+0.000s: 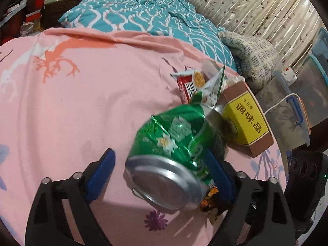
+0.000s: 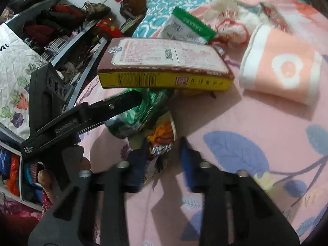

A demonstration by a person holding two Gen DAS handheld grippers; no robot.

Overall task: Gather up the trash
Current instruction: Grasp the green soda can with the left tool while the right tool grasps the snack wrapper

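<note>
A crushed green can (image 1: 174,143) lies on the pink bedsheet (image 1: 82,102), between the blue pads of my left gripper (image 1: 162,160). The jaws stand wide, with the right pad against the can and the left pad apart from it. A yellow and brown carton (image 1: 246,121) and snack wrappers (image 1: 196,86) lie just behind the can. In the right wrist view, my right gripper (image 2: 162,155) is open around an orange snack wrapper (image 2: 162,137). The green can (image 2: 141,110), the left gripper's finger (image 2: 114,106) and the carton (image 2: 164,65) lie beyond it.
A rolled pink towel (image 2: 280,69) and crumpled white trash (image 2: 229,18) lie at the right of the sheet. A teal quilt (image 1: 143,10) covers the far bed. Plastic storage bins (image 1: 307,94) and shelves of clothes (image 2: 51,26) stand beside the bed.
</note>
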